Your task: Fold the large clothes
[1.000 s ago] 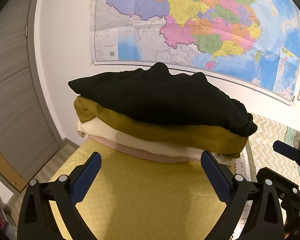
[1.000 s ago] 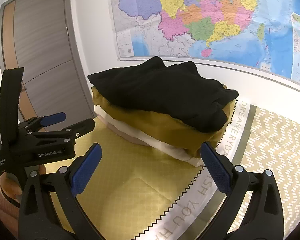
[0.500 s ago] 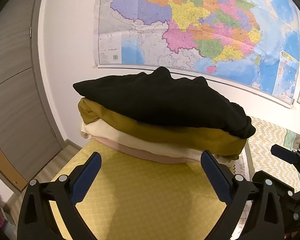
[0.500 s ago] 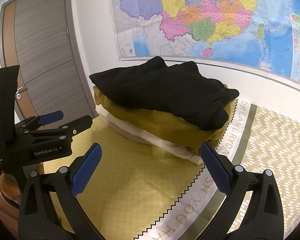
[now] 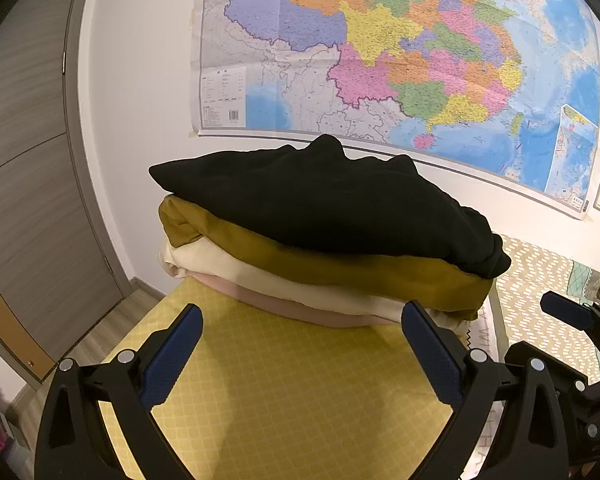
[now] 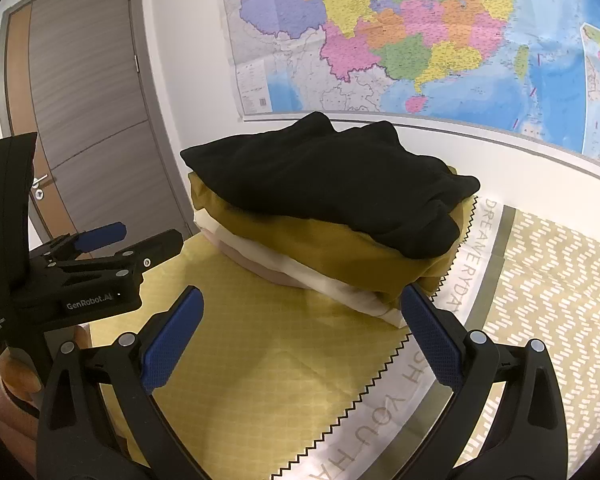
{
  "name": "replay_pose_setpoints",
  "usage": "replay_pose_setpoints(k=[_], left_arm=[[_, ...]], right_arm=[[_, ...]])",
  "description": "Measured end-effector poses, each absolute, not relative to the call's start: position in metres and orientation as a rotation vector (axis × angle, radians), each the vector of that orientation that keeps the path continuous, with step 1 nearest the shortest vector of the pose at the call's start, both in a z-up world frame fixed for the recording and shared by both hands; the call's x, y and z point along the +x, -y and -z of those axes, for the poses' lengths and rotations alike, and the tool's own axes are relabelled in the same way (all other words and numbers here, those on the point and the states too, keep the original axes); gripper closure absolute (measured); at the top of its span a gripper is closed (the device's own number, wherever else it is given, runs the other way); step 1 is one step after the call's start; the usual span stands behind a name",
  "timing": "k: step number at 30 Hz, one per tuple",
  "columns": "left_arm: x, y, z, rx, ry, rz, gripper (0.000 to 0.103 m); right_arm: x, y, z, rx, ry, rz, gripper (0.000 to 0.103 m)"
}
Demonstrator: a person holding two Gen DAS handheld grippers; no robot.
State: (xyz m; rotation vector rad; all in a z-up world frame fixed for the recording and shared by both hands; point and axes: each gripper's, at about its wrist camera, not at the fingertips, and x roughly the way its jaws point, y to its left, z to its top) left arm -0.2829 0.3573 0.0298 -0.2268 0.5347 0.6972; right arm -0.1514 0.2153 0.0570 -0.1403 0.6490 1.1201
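A stack of folded clothes rests on a yellow quilted cover (image 5: 292,400). A black garment (image 5: 324,200) lies on top, then a mustard one (image 5: 340,264), a cream one (image 5: 236,268) and a pink one (image 5: 284,308) at the bottom. My left gripper (image 5: 300,320) is open just short of the stack's near edge, with nothing between its blue pads. My right gripper (image 6: 300,300) is open and empty too, facing the same stack (image 6: 324,184) from its right corner. The left gripper (image 6: 144,236) also shows at the left of the right wrist view.
A large coloured map (image 5: 400,60) hangs on the white wall behind the stack. A grey door (image 6: 92,100) and wooden floor (image 5: 112,328) lie to the left. Beige patterned bedding (image 6: 552,280) and a white lettered strip (image 6: 472,248) extend to the right.
Both wrist views have shifted slightly, so the stack sits a little lower in the left wrist view. Both grippers stay open and the clothes have not moved.
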Motion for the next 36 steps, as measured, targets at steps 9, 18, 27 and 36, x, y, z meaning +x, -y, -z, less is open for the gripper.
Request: replay_pose_setpoints(k=[9,18,27,36], left_arm=[[-0.2824,-0.3577,-0.0294,-0.228,-0.535,-0.693,0.007],[-0.2832,-0.3571,-0.0287,-0.225,-0.536,-0.698,0.007],[-0.2833,-0.3547,-0.0267,-0.226,-0.544,-0.696,0.007],[-0.2841,-0.3533,-0.0266,-0.226,-0.548,-0.691,0.007]], right_arm=[[-0.1503,-0.2161,-0.0579,-0.133,-0.654,-1.117,0.006],[-0.1498,-0.2171,-0.0586,-0.131,-0.657,-1.119,0.006],[-0.1490,-0.2182,-0.0584,-0.126,-0.656,-1.119,0.006],[-0.1531,-0.2162,-0.0576,-0.127,-0.658,-1.121,0.006]])
